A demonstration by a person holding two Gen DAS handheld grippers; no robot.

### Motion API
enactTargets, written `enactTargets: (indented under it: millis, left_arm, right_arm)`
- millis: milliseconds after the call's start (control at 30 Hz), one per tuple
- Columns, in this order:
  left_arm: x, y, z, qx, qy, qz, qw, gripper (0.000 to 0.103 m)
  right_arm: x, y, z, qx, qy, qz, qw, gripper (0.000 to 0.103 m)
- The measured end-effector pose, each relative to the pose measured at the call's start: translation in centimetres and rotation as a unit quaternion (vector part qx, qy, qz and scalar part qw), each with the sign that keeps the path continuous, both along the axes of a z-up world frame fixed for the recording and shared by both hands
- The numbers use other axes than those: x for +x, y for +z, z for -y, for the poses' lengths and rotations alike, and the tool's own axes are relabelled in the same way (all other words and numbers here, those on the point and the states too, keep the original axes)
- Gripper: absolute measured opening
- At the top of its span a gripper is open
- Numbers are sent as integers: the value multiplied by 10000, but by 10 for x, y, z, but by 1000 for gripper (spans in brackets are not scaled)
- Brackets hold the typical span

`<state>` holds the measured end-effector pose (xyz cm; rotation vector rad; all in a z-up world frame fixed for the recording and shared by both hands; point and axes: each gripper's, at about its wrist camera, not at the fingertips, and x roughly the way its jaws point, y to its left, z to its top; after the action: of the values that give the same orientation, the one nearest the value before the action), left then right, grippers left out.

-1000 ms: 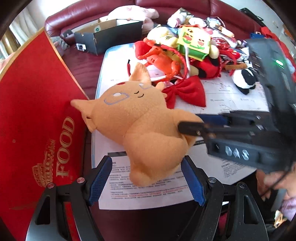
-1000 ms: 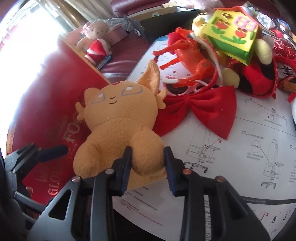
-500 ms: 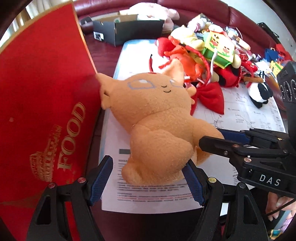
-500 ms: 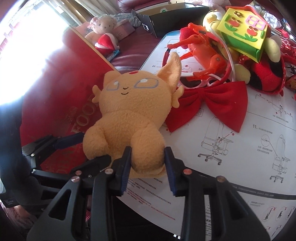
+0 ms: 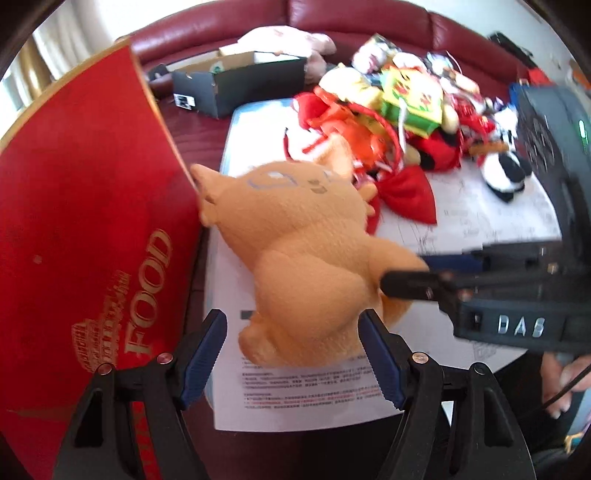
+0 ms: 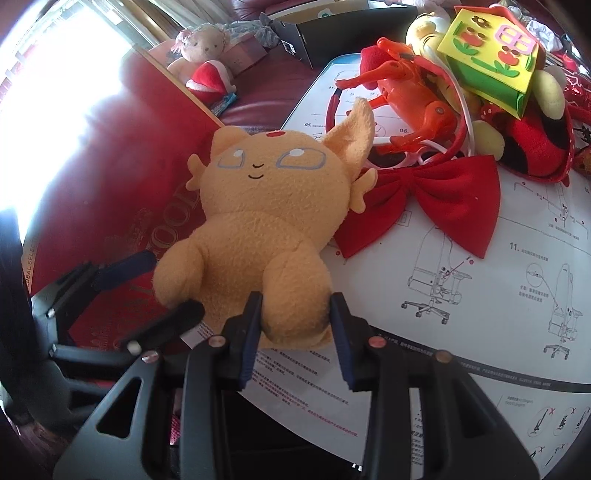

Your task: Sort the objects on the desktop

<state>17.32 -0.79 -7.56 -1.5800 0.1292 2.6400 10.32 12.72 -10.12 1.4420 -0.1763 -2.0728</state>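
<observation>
The orange plush (image 6: 266,229) is pinched by one leg between the right gripper (image 6: 295,325) jaws, just over the bench (image 6: 480,332) paper. The left gripper (image 5: 291,354) jaws are spread wide, plush bottom between them, seemingly untouched.

I look down on a dark red leather sofa (image 5: 369,22) that curves round the back of the scene, its seat (image 6: 266,99) running alongside the worktop (image 6: 517,295), which is covered by white printed sheets. Strong daylight pours in from a window (image 6: 48,74) at the upper left and washes that side out. A pale curtain (image 5: 40,62) hangs there.
</observation>
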Motion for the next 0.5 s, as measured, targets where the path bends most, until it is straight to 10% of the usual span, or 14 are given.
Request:
enactTargets:
  millis: [367, 500]
  left_arm:
    - [-12, 15, 19, 25, 287, -362, 9989, 71]
    - [-17, 2, 24, 241, 289, -24, 9993, 54]
  right_arm:
    - [-2, -6, -6, -156, -58, 160, 9997, 38]
    - [2, -5, 2, -145, 114, 109, 9998, 40]
